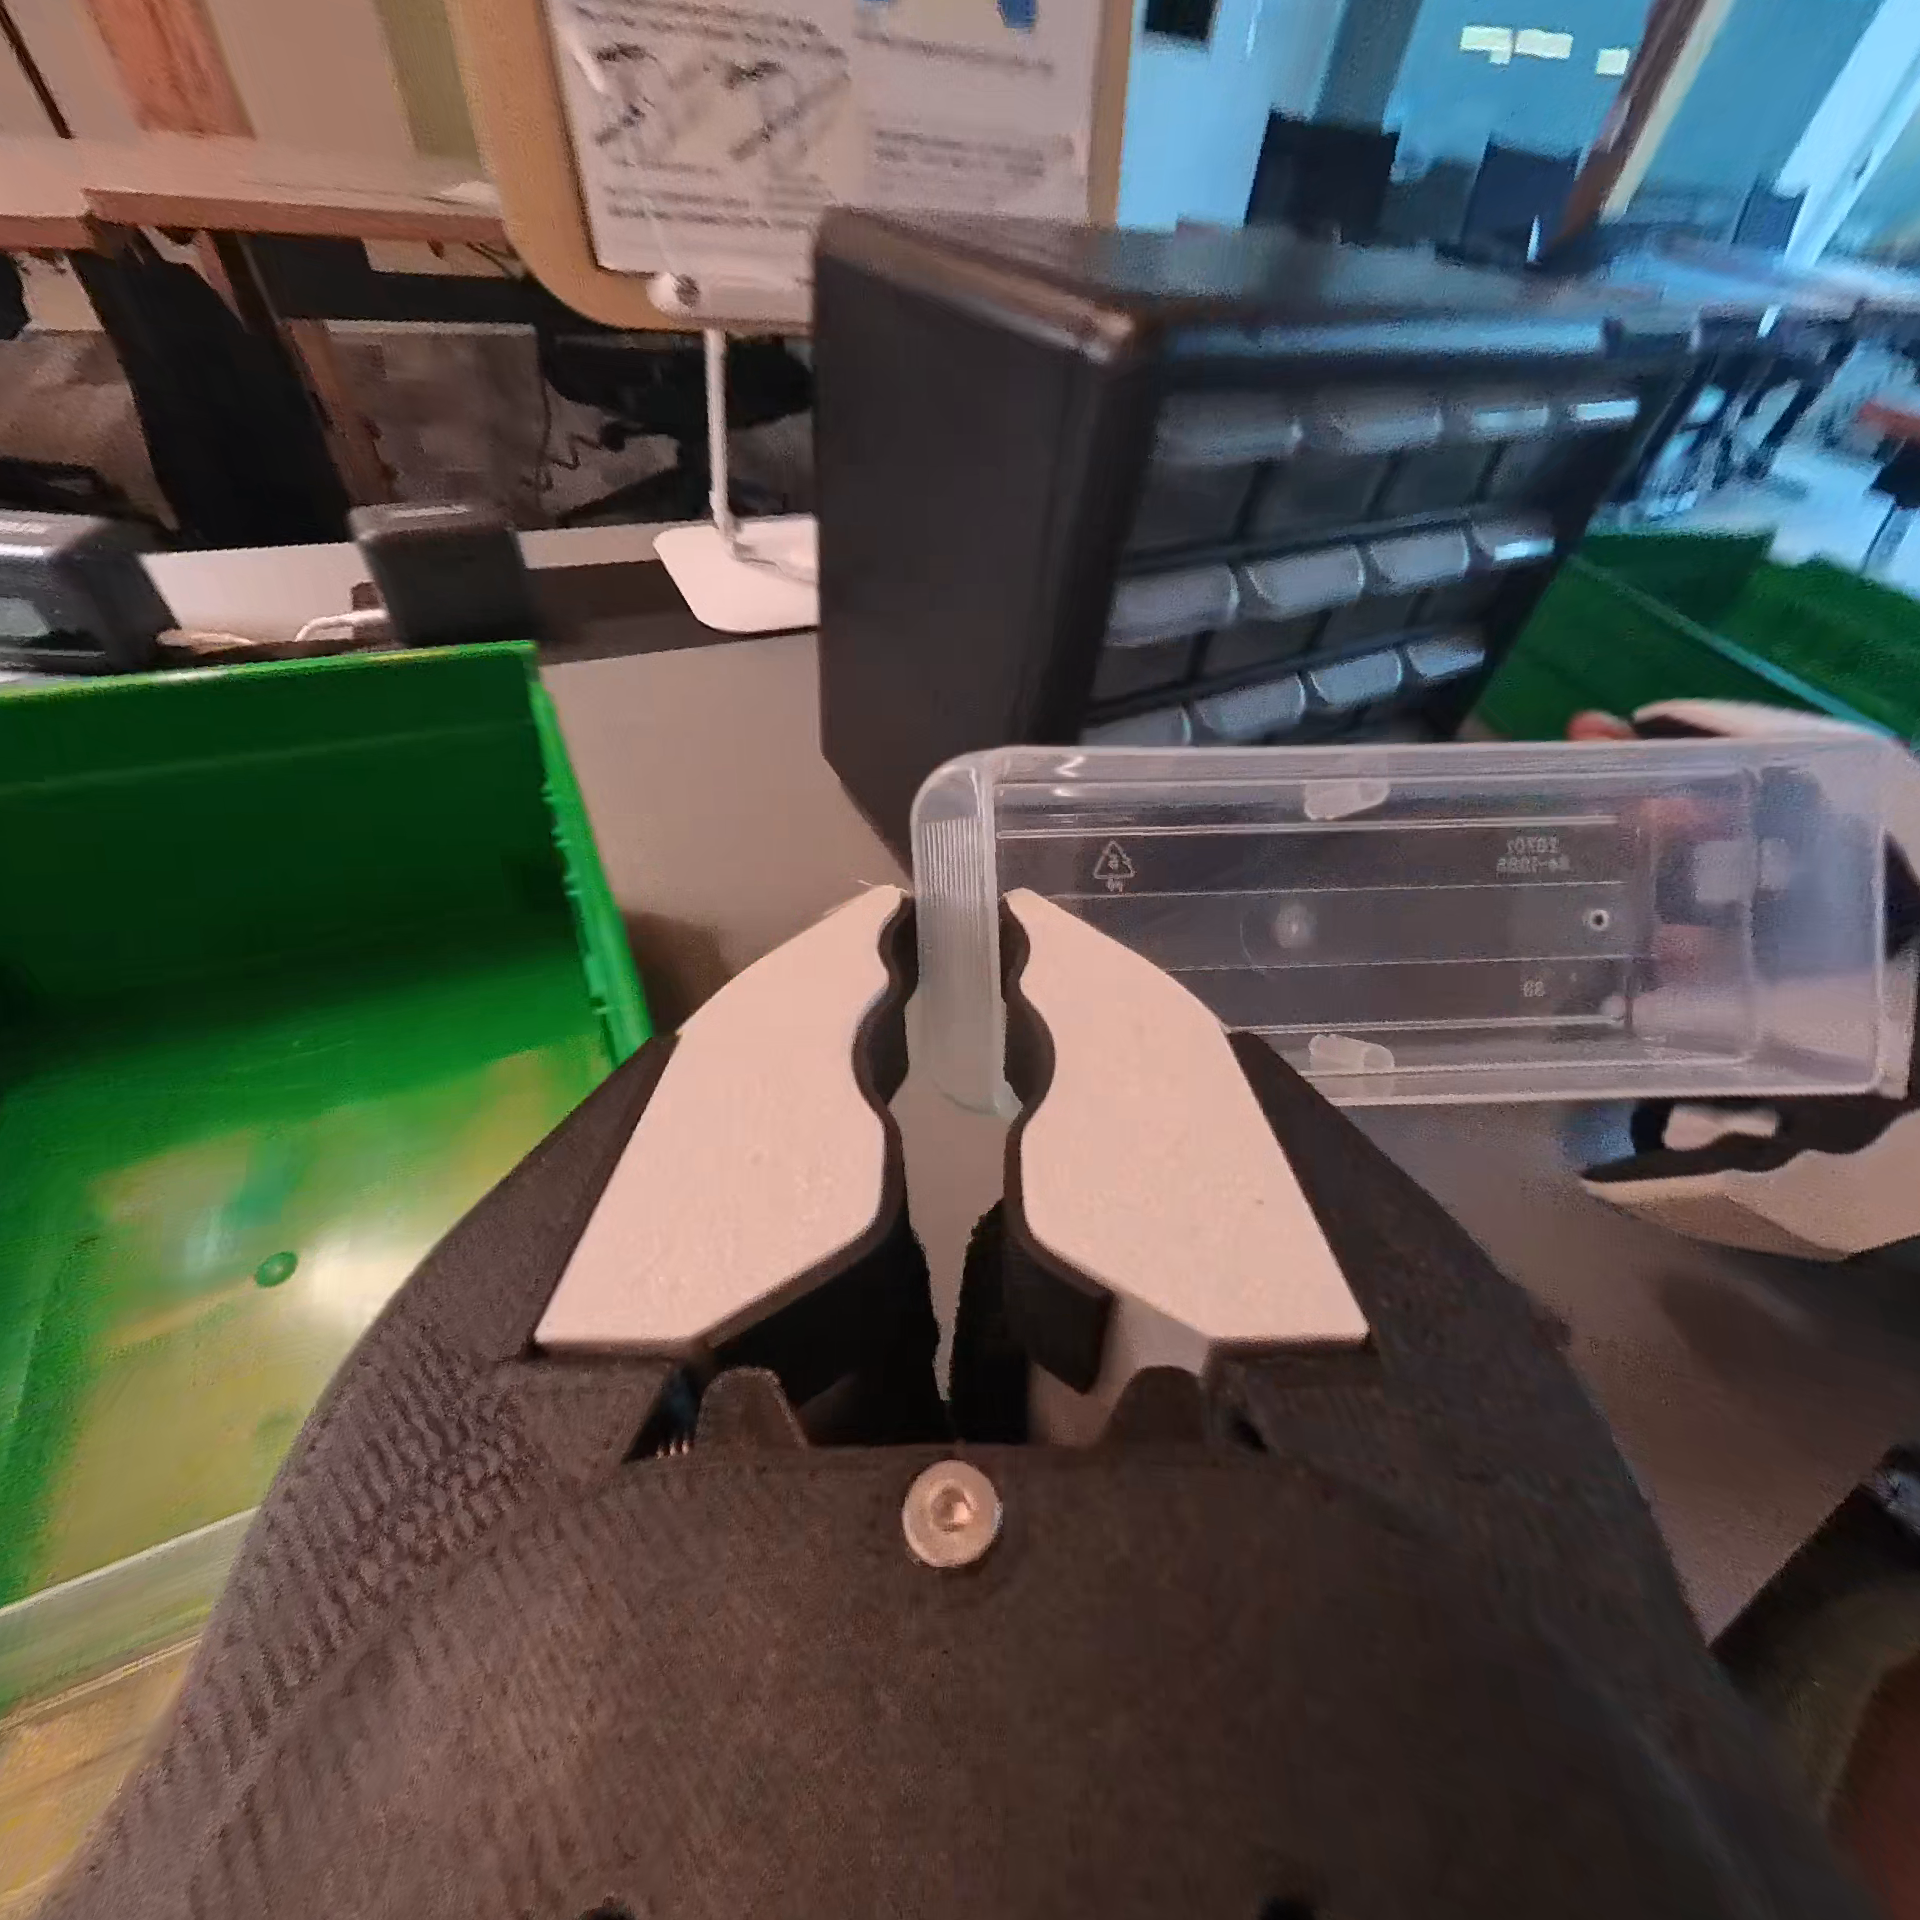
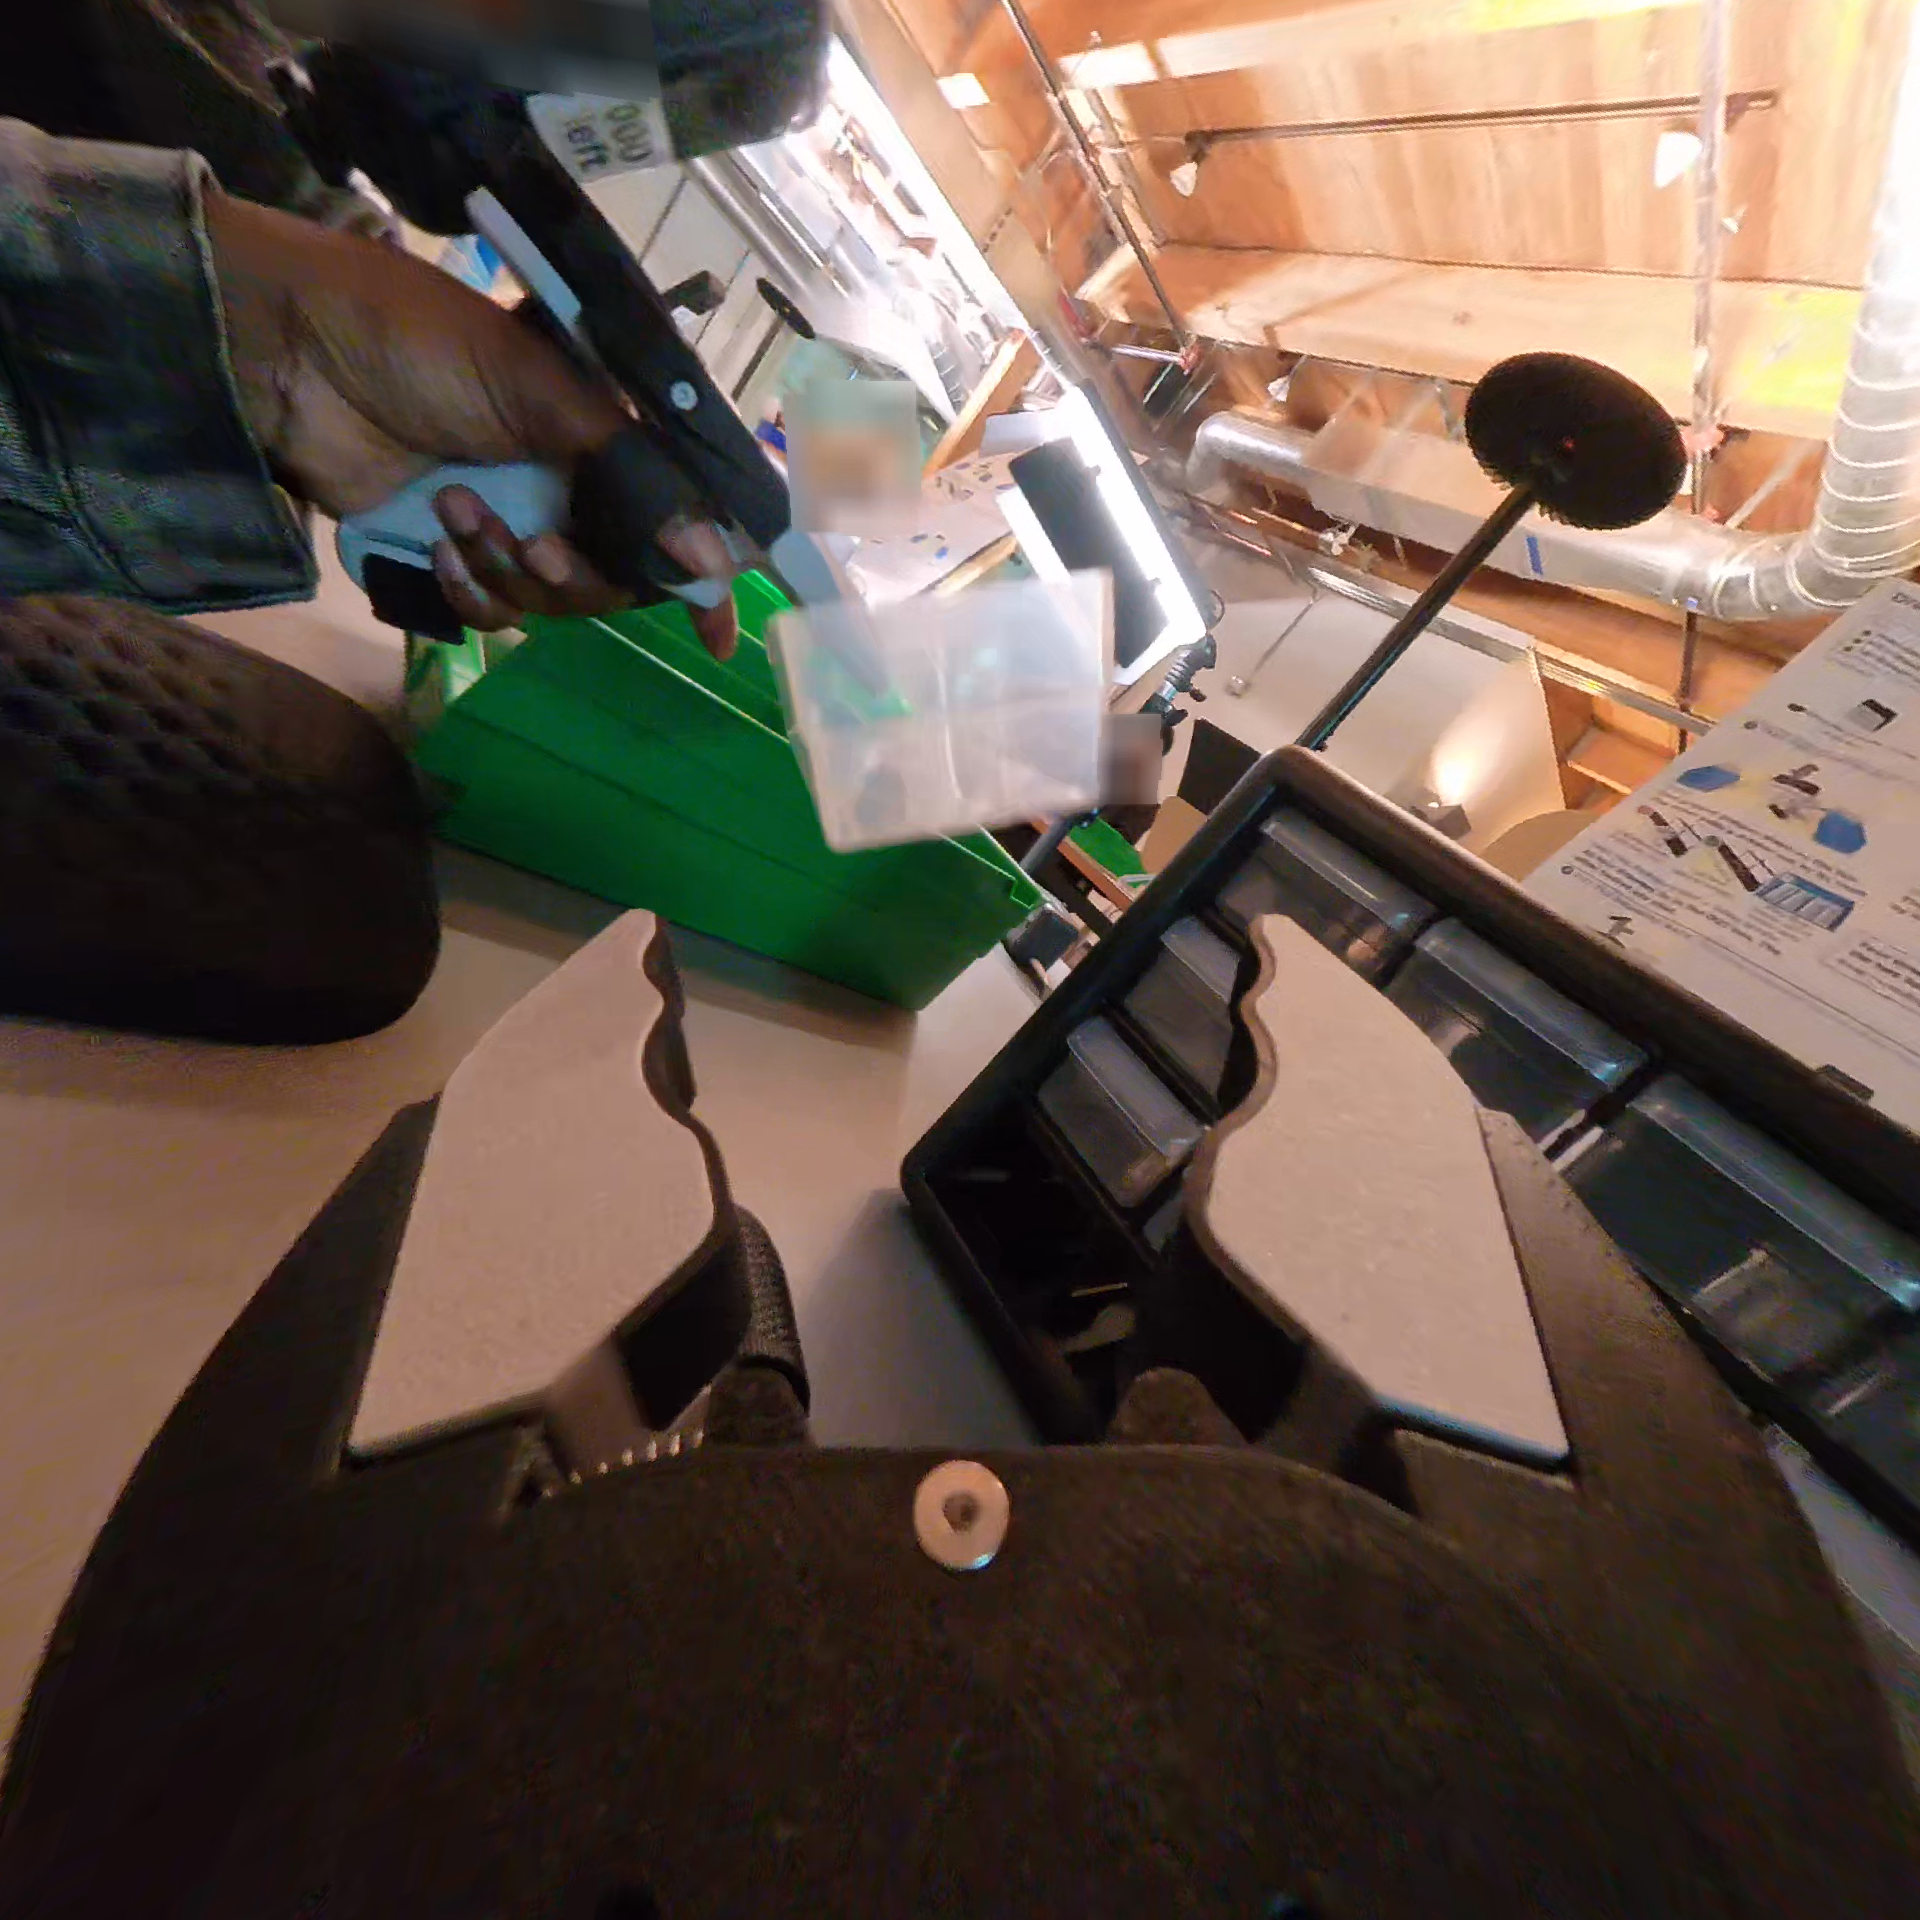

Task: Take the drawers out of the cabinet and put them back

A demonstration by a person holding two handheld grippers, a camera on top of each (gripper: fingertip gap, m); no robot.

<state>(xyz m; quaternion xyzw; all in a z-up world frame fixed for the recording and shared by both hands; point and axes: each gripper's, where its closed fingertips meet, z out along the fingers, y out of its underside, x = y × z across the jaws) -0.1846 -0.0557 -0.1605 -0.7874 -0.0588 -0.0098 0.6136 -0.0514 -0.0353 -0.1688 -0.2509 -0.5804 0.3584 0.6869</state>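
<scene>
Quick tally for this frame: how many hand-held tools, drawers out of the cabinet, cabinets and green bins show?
Hand-held tools: 2, the left tool and the right tool
Clear drawer out of the cabinet: 1
Black cabinet: 1
Green bin: 1
Total: 5

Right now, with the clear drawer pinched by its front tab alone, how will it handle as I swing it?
The clear drawer looks empty and thin-walled, so probably light and stiff. The left gripper clamps only its ribbed tab, so it may pivot or droop. Its glossy plastic could slip from the fingers.
</scene>
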